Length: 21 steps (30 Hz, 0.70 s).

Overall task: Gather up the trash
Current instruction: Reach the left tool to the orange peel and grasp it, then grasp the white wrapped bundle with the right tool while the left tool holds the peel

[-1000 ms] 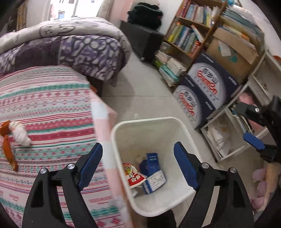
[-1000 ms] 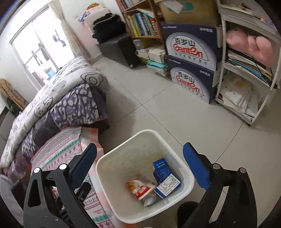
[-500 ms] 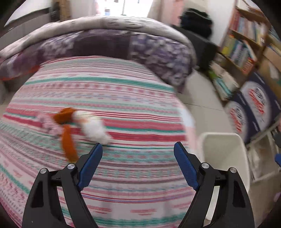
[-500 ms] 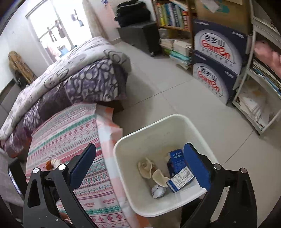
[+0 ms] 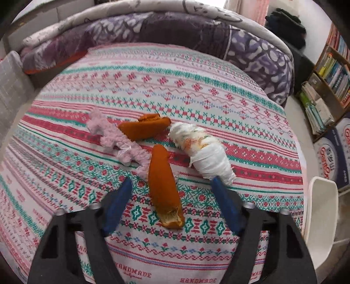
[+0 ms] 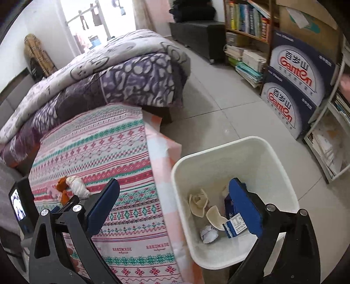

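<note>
Hovering left tool (image 5: 171,185), agape, over orange peel (image 5: 163,185)

Bin (image 5: 320,218): cut off at right edge of left view, contents hidden. Blue box (image 6: 235,224): partly behind a gripper finger, lower right of right view. Box print: too small to read.

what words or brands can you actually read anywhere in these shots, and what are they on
"HANDMADE": woven in red along the near edge of the patterned cloth, repeated.
"Ganten", with Chinese characters above it: on the two stacked dark blue boxes by the bookshelf.
Small blue-and-white carton in the white bin: print too small to read.
Book spines on the shelf: too blurred to read.
</note>
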Motion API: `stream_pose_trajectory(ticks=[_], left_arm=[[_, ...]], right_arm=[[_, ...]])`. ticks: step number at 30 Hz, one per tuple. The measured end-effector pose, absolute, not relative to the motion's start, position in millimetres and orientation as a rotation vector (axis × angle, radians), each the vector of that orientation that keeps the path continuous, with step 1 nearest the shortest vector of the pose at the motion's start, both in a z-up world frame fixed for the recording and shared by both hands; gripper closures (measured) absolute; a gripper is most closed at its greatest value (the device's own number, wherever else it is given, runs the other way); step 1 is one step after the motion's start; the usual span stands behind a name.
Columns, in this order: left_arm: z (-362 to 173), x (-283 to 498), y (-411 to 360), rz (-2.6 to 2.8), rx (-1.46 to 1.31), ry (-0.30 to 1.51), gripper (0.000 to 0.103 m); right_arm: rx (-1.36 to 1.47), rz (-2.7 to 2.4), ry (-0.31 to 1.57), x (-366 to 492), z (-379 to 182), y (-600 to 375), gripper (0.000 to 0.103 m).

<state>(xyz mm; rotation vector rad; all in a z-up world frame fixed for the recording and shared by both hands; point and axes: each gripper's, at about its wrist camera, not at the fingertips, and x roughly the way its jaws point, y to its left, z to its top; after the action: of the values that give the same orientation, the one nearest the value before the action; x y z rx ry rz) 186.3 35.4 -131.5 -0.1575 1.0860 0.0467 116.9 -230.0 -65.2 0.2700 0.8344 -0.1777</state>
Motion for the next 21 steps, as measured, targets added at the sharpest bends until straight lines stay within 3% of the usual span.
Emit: stream_pose_trajectory(ticks=[1, 4, 21], left_arm=[[-134, 187, 38, 0.029, -0.164, 1.096, 0.053], [-136, 185, 45, -0.012, -0.178, 1.115, 0.075], [-40, 132, 155, -0.022, -0.35, 0.923, 0.077]], right_arm=[[0.262, -0.169, 0.839, 119, -67, -225, 0.007], [0.237, -0.13, 0.855, 126, -72, -208, 0.007], [-0.082, 0.191, 0.851, 172, -99, -71, 0.007]])
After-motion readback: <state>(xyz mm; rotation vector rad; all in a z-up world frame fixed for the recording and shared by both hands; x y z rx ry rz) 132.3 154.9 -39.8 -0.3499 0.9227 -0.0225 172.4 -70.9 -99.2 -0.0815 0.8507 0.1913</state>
